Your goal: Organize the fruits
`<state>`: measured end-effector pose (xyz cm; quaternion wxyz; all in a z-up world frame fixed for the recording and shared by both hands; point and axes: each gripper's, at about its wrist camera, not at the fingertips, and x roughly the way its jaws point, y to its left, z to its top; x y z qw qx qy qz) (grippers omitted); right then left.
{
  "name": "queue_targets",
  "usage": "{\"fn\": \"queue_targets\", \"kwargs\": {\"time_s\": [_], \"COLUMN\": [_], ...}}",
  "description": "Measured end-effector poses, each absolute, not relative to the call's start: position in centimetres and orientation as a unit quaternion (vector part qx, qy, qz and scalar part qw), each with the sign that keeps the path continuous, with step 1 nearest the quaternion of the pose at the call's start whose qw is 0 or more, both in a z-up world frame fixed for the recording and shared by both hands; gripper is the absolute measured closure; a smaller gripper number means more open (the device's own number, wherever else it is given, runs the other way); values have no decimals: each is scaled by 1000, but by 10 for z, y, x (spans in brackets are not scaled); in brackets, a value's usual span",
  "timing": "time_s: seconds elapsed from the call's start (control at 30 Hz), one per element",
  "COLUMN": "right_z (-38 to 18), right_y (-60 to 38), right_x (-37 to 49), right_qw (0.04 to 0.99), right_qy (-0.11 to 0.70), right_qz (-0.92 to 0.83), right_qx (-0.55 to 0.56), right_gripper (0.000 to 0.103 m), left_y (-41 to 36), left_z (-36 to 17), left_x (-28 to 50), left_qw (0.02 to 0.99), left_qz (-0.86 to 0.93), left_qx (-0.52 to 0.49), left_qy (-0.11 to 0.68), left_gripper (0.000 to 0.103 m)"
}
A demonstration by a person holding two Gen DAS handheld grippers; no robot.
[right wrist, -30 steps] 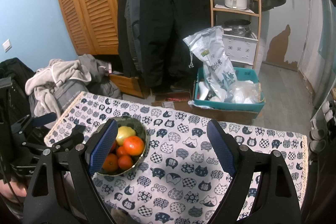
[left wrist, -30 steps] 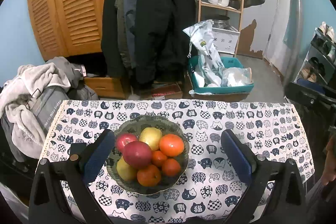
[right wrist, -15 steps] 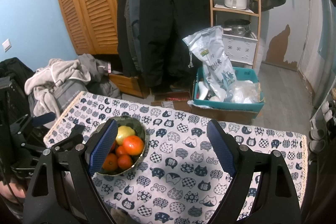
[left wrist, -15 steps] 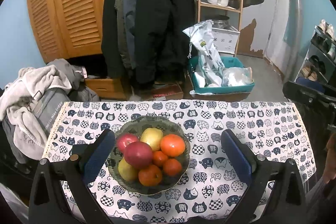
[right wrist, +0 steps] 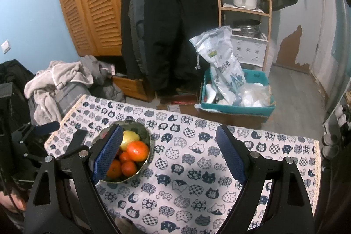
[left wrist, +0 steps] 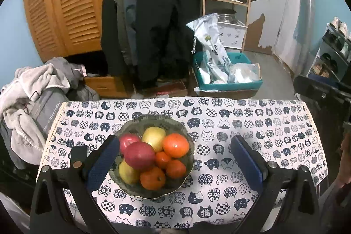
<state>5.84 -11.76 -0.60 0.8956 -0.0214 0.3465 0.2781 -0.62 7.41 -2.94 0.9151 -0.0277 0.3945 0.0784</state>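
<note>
A dark green bowl (left wrist: 140, 122) sits on the cat-print tablecloth (left wrist: 252, 122), left of middle. It holds red apples (left wrist: 139, 155), yellow fruit (left wrist: 153, 138) and several oranges (left wrist: 175, 145). My left gripper (left wrist: 175, 159) is open and empty, held above the near side of the bowl. My right gripper (right wrist: 171, 152) is open and empty over the cloth, right of the bowl (right wrist: 143, 131); its left finger hides part of the fruit (right wrist: 137, 150).
The table (right wrist: 263, 146) ends at the far edge, with a teal bin (right wrist: 237, 109) of bags on the floor behind. A pile of clothes (left wrist: 33, 98) lies off the left edge. Coats, a wooden wardrobe and a shelf stand at the back.
Both views have shifted only slightly. The left gripper has drifted a little, so the bowl sits slightly higher in its view. Both grippers stay open.
</note>
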Motion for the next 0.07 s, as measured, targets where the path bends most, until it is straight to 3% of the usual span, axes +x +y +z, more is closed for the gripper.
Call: {"fn": "queue_targets", "kwargs": {"time_s": [0.07], "right_z": [-6], "right_y": [-118], "right_x": [58], "right_qw": [896], "right_qy": [346], "right_qz": [278], "right_qx": [-22], "right_gripper": [18], "left_y": [74], "left_z": [-29], "left_x": [-7], "left_qw": [917], "left_qz": [82], "left_qx": [-26], "left_qy": [390], "left_gripper": [1]}}
